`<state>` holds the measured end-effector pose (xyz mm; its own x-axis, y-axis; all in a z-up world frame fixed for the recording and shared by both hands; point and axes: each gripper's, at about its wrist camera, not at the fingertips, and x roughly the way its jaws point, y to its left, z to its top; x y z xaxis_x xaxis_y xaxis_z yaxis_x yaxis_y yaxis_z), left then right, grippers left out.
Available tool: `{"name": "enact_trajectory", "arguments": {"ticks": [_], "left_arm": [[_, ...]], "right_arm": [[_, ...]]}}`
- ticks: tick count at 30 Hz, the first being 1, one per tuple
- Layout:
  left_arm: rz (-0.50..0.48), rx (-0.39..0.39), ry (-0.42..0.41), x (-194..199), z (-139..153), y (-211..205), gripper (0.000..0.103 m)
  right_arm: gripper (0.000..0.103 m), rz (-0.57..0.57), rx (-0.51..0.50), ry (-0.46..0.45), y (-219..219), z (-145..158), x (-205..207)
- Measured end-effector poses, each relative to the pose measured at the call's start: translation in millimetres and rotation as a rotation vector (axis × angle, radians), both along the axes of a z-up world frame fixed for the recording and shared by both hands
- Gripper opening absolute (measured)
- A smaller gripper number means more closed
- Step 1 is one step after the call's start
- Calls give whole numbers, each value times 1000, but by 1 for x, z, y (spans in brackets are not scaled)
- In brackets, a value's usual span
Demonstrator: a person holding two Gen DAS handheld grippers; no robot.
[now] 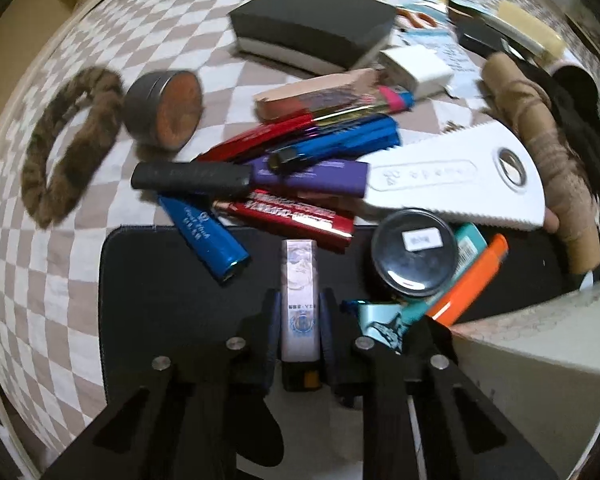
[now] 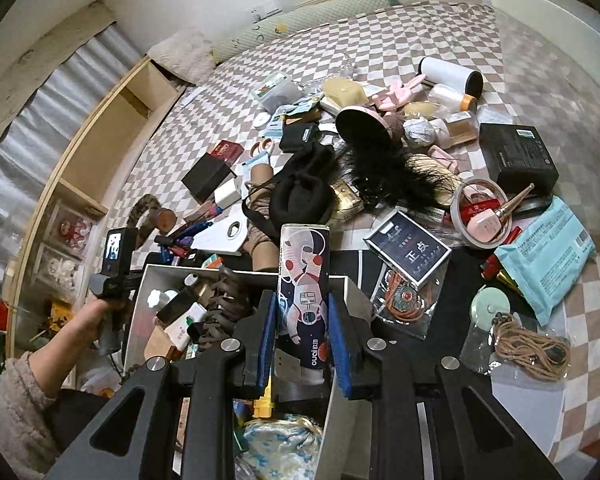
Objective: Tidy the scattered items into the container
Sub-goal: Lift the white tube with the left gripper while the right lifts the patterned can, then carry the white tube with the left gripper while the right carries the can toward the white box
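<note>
My left gripper (image 1: pixel 300 316) is shut on a slim white and pink printed stick (image 1: pixel 300 280), held over a black mat (image 1: pixel 160 300). Ahead of it lies a heap of pens, a blue tube (image 1: pixel 204 236), a white serrated scraper (image 1: pixel 452 176) and a round tin (image 1: pixel 414 254). My right gripper (image 2: pixel 303 320) is shut on a tall astronaut-print box (image 2: pixel 305 280), held above the open white container (image 2: pixel 140 312), which holds several items. The left hand with its gripper unit (image 2: pixel 114 272) shows at the container's left side.
The checkered bedspread (image 2: pixel 420 32) carries clutter: a black box (image 2: pixel 518 156), a tape roll (image 2: pixel 482 216), a teal wipes pack (image 2: pixel 548 256), coiled cord (image 2: pixel 532 344), black fabric (image 2: pixel 300 192). In the left wrist view a furry scrunchie (image 1: pixel 68 144) and a dark box (image 1: pixel 312 24) lie beyond the heap.
</note>
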<state>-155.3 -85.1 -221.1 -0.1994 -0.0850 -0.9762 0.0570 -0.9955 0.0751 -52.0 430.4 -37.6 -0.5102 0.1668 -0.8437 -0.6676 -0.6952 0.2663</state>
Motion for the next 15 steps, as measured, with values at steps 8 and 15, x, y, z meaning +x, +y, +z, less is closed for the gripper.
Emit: {"name": "enact_trajectory", "arguments": {"ticks": [8, 15], "left_arm": [[-13, 47, 63, 5, 24, -4, 19], [2, 66, 185, 9, 70, -20, 19]], "right_arm": [[26, -3, 1, 10, -2, 4, 3], [26, 15, 6, 18, -7, 7, 0]]}}
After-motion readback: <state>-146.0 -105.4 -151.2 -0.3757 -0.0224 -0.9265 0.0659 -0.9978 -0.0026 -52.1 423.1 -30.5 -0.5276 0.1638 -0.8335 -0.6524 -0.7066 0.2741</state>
